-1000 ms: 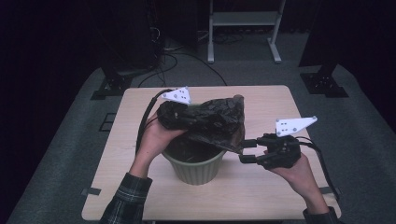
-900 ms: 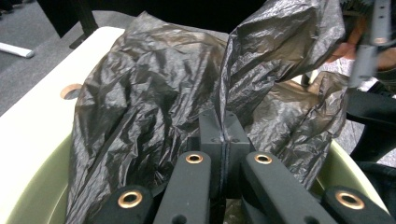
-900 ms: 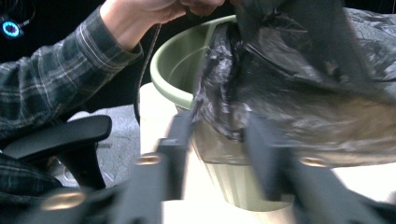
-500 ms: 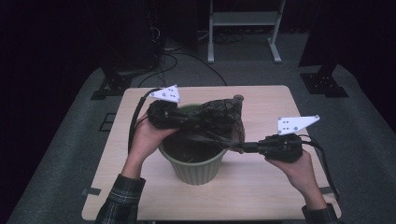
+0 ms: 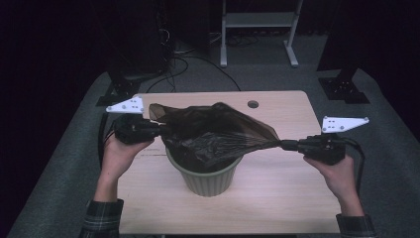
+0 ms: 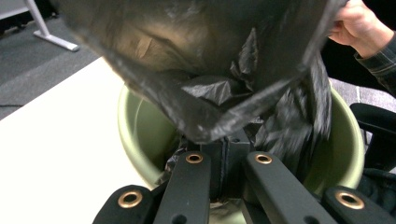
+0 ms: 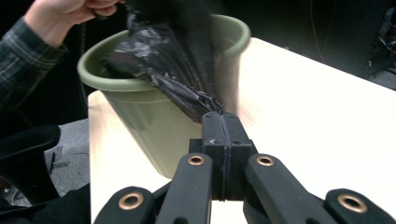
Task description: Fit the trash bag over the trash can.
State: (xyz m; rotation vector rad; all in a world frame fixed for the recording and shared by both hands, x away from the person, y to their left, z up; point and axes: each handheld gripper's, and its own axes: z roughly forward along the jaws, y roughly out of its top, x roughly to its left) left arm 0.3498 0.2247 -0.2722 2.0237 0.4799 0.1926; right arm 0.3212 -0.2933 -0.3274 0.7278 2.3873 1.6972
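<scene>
A black plastic bag [image 5: 213, 131] is stretched wide above a green round bin [image 5: 208, 181] in the middle of the wooden table [image 5: 287, 198]. Its lower part hangs into the bin. At the bag's left end, my left gripper [image 5: 158, 128] is shut on the rim. In the left gripper view the jaws [image 6: 227, 147] pinch the bag's edge [image 6: 187, 46] over the bin [image 6: 135, 130]. My right gripper [image 5: 287, 145] is shut on the bag's right end, pulled to a point. The right gripper view shows the jaws [image 7: 223, 128] clamping twisted bag film [image 7: 173, 70] beside the bin [image 7: 154, 116].
A small round hole [image 5: 253, 104] sits near the table's far edge. Behind the table on the dark floor stand a white metal frame [image 5: 257, 20] and cables [image 5: 188, 54]. The table has bare wood to the right of the bin and in front of it.
Both hands have moved apart, left gripper leftward and right gripper rightward, pulling the bunched bag out wide over the bin. The right gripper has closed on the bag's right end.
</scene>
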